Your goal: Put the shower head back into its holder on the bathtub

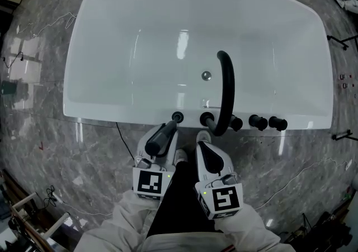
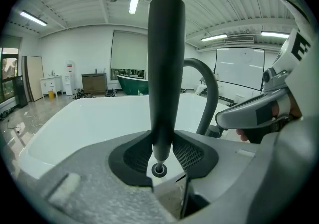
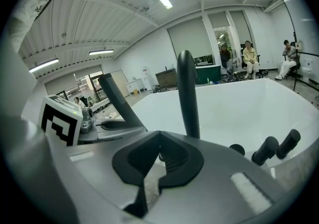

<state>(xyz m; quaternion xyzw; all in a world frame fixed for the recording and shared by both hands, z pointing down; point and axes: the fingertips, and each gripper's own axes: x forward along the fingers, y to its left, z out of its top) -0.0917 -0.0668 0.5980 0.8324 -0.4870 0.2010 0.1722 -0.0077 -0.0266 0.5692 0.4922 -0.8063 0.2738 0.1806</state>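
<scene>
Left gripper (image 2: 160,149) pinches the slim black cylindrical shower head (image 2: 167,68), upright, tip just above the black ring holder (image 2: 159,169) on the white bathtub's (image 1: 112,112) near rim. Keep it vertical, centred, and lower it straight. Right gripper (image 3: 152,170) has its jaws pressed together, empty.

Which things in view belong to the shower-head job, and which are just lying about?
Job: shower head, clamped in the left gripper; holder ring on the rim; bathtub.
Lying about: spout; knobs; floor cable; right gripper, shut and empty.
</scene>
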